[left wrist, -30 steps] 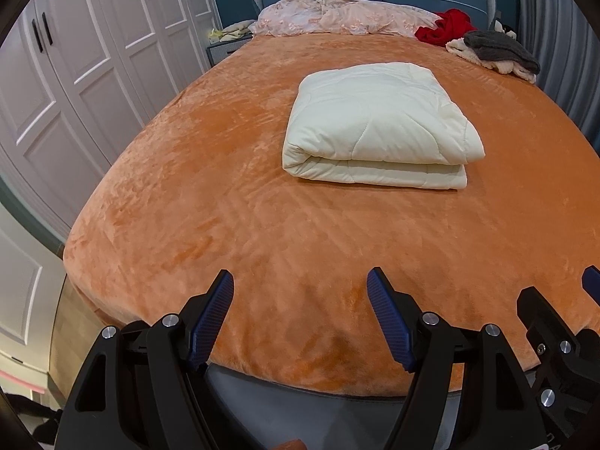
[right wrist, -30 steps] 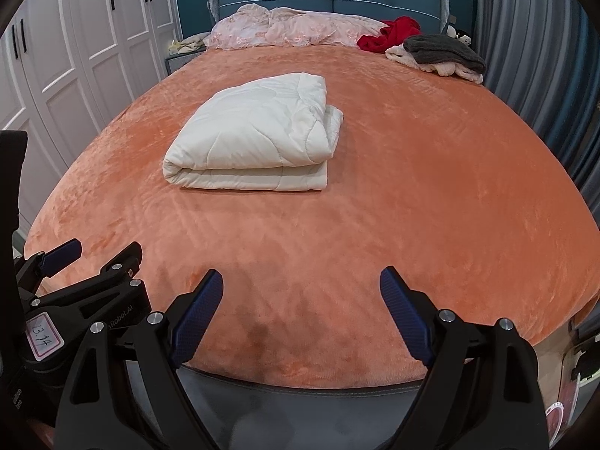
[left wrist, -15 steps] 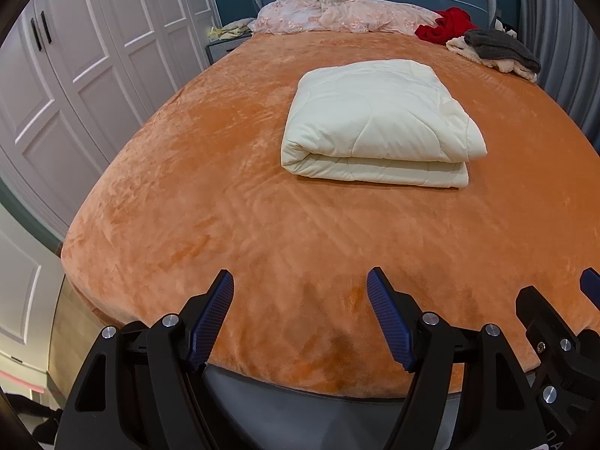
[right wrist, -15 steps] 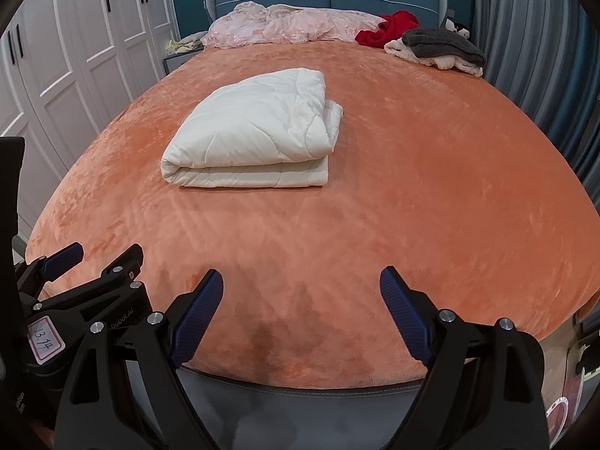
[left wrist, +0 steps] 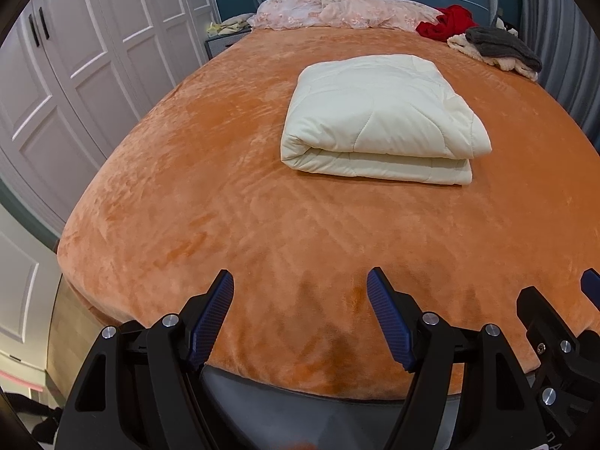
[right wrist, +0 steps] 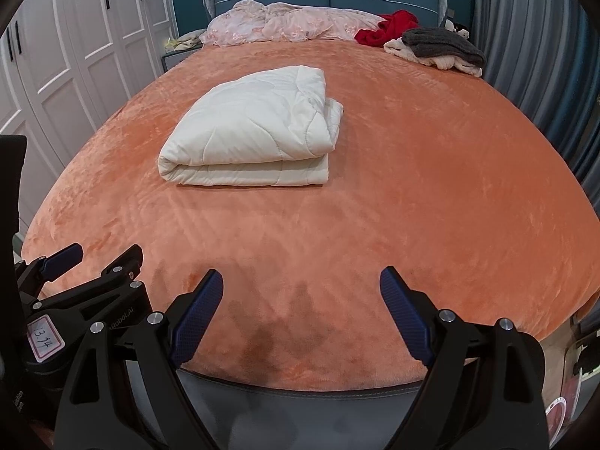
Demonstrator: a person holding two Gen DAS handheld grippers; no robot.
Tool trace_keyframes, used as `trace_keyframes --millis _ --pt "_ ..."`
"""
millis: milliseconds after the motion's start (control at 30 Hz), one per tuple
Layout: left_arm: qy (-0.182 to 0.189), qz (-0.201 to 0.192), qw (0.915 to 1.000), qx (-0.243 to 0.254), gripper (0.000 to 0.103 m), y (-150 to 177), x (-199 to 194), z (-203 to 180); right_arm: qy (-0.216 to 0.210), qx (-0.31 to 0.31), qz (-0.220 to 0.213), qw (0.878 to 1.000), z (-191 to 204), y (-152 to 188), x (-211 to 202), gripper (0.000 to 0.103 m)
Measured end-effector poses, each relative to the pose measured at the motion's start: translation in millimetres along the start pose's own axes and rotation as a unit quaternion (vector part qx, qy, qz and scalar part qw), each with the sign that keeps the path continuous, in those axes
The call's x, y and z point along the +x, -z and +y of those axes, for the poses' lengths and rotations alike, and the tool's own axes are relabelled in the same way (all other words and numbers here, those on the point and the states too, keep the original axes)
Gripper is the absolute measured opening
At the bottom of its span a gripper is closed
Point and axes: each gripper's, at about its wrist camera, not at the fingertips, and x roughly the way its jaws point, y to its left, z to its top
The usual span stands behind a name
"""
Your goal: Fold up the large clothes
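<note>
Our left tongs point(left wrist: 300, 315) and right tongs point(right wrist: 302, 313) hang apart and empty, well short of the folded quilt point(left wrist: 378, 120); folding looks finished.

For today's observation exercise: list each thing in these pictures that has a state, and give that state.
Cream quilt: folded, lying on the bed.
Left tool: open, empty.
Right tool: open, empty.
Wardrobe doors: closed.
Pink bedding: crumpled at the headboard.
Grey garment: unfolded, heaped.
</note>
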Motion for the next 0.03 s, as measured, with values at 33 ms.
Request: trace_keyframes --millis 33 --pt "0.0 0.002 1.0 0.0 0.071 -0.2 0.5 0.2 0.001 0.0 0.0 1.0 0.8 -0.2 0.2 0.083"
